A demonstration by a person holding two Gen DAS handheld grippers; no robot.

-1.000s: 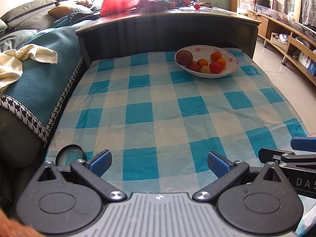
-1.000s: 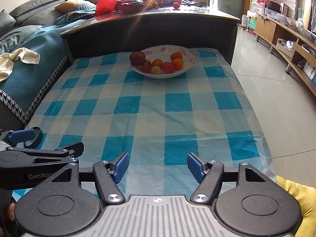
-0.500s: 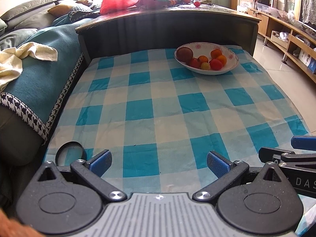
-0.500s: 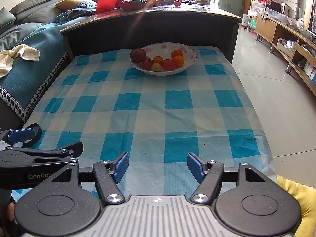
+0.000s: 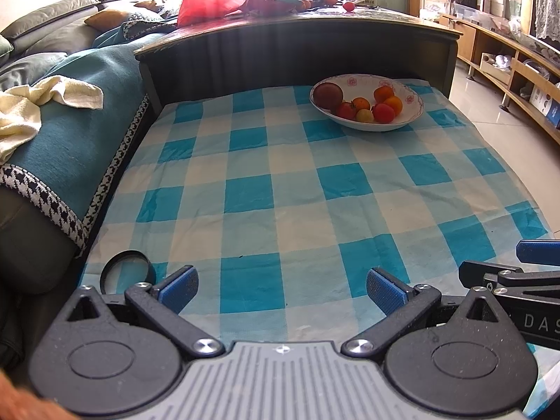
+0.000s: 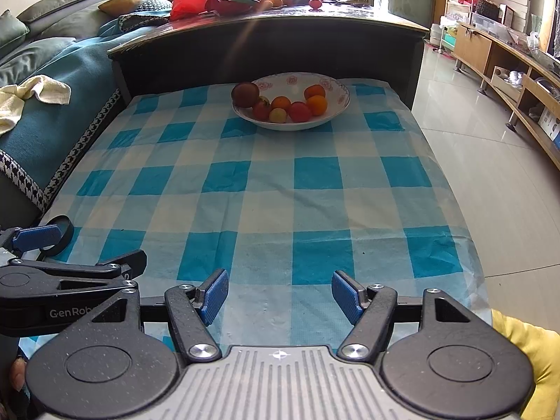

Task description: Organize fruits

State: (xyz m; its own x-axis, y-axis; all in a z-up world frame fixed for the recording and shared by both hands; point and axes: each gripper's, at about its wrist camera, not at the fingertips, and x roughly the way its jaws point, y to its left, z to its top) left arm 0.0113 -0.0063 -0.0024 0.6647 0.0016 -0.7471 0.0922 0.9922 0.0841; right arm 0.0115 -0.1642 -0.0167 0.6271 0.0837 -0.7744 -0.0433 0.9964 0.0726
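Both tongs [image 5: 281, 288] [image 6: 280, 295] agape over chk'd cloth [image 6: 273, 196]

A white bowl [image 5: 413, 113] [image 6: 341, 103] with pink floral print sat upright at the far end of the checked cloth. It held a dark red-brown fruit [image 5: 328, 95] [image 6: 245, 94], plus smaller red, orange and yellow fruits clustered together.

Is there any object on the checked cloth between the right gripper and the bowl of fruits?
Nothing visible stands in the way. The right gripper is open at the near edge, and only bare checked cloth lies between it and the bowl. The black ring lies off to the left, beside the left gripper.
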